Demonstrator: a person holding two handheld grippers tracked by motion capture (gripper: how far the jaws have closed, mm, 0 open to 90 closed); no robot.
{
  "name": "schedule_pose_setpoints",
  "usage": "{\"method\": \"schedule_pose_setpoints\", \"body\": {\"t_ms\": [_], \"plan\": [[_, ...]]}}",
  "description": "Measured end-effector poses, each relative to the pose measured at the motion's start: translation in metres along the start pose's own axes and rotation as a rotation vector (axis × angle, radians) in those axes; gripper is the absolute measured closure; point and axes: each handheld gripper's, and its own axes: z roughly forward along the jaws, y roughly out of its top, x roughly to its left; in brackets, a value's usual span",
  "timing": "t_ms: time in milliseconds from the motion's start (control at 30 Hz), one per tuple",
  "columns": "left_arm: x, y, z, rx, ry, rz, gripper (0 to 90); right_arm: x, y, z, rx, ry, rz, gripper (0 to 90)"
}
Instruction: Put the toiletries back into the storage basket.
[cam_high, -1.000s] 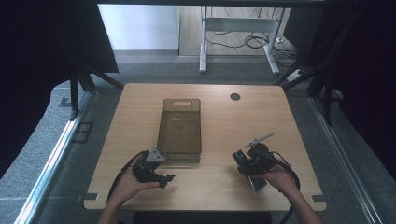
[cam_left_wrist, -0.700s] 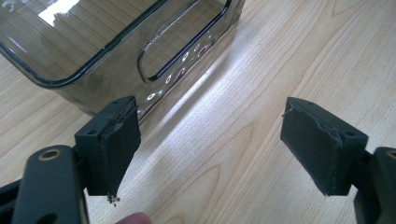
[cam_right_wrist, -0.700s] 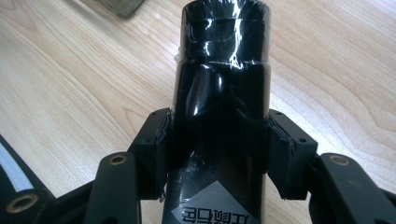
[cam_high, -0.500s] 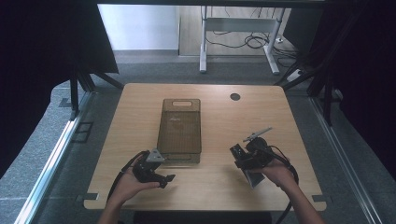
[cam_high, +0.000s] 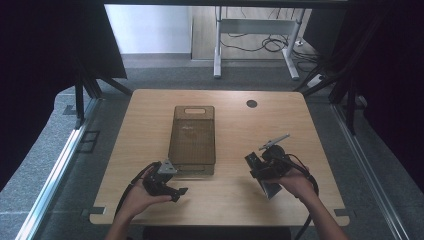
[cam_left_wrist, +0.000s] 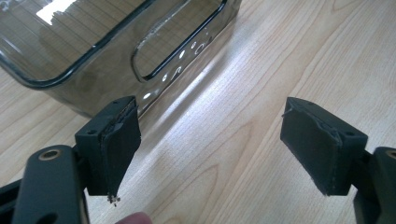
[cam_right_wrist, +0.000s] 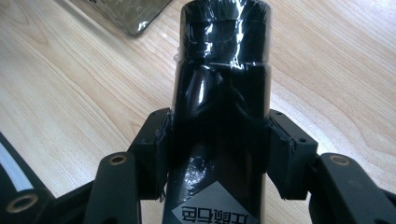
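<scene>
My right gripper (cam_high: 257, 167) is at the front right of the wooden table (cam_high: 235, 125) and is shut on a black bottle (cam_high: 253, 164). In the right gripper view the jaws clamp the bottle (cam_right_wrist: 223, 70) around its body. It is glossy, wrapped in clear film, with its cap end pointing away and a grey label near the camera. At the front left my left gripper (cam_high: 174, 184) stands open with nothing between its pads (cam_left_wrist: 116, 140), just off the near end of a dark see-through bin (cam_high: 192, 140). The bin's handle cut-out (cam_left_wrist: 177, 42) faces that gripper.
A round black cable hole (cam_high: 251, 103) is in the table's back right part. Beyond the table's far edge stand a white desk frame (cam_high: 255, 45) and loose cables on the floor. Dark curtains hang on both sides.
My right gripper has carried the bottle a little to the left, toward the bin. The left gripper has stayed where it was.
</scene>
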Motion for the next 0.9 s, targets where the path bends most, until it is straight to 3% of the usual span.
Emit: {"method": "schedule_pose_setpoints", "body": {"t_ms": [600, 700, 800, 900], "plan": [[-0.001, 0.000, 0.002, 0.004, 0.001, 0.004, 20.2, 0.007, 0.002, 0.007, 0.011, -0.010, -0.029, 46.6], [-0.004, 0.000, 0.007, 0.039, -0.019, 0.021, 20.1, 0.007, 0.001, 0.010, 0.014, -0.008, -0.031, 46.6], [-0.010, -0.001, 0.017, 0.100, -0.029, 0.064, 19.4, 0.008, 0.001, 0.012, 0.018, -0.012, -0.034, 46.6], [-0.014, 0.001, 0.021, 0.112, -0.030, 0.063, 19.5, 0.009, 0.002, 0.012, 0.016, -0.014, -0.040, 46.5]]}}
